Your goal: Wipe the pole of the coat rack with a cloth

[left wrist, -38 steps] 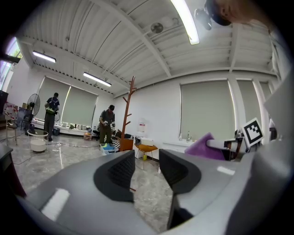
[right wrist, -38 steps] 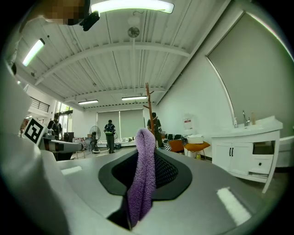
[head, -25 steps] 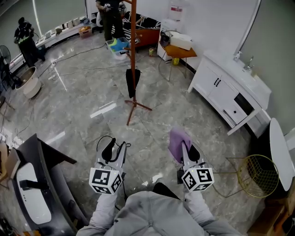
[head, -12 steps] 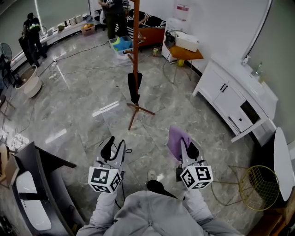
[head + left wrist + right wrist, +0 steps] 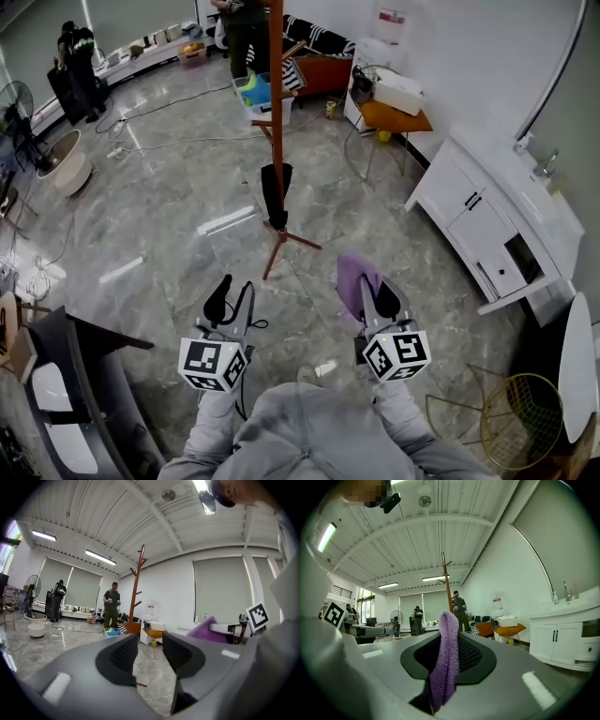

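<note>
My right claw is clamped on the purple cloth, my left claw stands parted with nothing in it, and both hover side by side above the floor, well short of the rack's upright pole ahead of me.

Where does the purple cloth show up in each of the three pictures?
Head view: purple cloth low, right of centre, in the right gripper.
Left gripper view: the cloth right of centre, beyond the jaws.
Right gripper view: the cloth in the centre, pinched between the jaws.
Shared landmark: the brown coat rack stands upright in all three.
</note>
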{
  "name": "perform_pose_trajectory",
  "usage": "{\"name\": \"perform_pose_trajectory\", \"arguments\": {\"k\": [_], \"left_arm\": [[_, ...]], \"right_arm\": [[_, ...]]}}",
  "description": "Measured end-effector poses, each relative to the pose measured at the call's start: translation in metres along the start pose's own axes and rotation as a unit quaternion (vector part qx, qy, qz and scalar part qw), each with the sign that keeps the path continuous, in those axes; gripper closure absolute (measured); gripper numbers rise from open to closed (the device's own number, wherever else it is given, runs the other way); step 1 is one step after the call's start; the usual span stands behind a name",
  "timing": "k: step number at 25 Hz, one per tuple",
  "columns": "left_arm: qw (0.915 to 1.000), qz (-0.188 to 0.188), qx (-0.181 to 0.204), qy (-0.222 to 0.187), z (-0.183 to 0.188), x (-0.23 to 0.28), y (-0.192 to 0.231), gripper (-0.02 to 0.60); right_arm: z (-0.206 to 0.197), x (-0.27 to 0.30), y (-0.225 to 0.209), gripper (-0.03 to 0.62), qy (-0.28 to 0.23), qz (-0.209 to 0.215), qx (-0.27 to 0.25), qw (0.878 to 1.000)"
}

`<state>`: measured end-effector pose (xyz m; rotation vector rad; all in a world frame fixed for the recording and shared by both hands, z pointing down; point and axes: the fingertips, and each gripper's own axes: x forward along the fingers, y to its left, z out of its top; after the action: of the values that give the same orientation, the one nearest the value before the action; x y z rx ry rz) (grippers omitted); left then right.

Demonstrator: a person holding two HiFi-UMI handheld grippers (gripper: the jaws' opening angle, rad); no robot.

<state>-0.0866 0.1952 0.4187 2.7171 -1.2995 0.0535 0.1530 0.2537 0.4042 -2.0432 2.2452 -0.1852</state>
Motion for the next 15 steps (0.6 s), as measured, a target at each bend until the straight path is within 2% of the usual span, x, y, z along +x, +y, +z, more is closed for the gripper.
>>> {"name": "perform_pose_trajectory", "arguments": {"k": [7,15], "left_arm": [[0.9999,0.012,0.0,0.003,0.005,0.04,0.006,0.411],[0.9999,0.014,-0.001,0.001,0.013,0.087,0.038,0.411]], "right_arm": [[0.008,0.048,-0.015,0.528,-0.001,0.025,0.002,1.0],[0.03,0.114,-0.01,0.528,-0.023,0.052,-0.016,0.998]]}}
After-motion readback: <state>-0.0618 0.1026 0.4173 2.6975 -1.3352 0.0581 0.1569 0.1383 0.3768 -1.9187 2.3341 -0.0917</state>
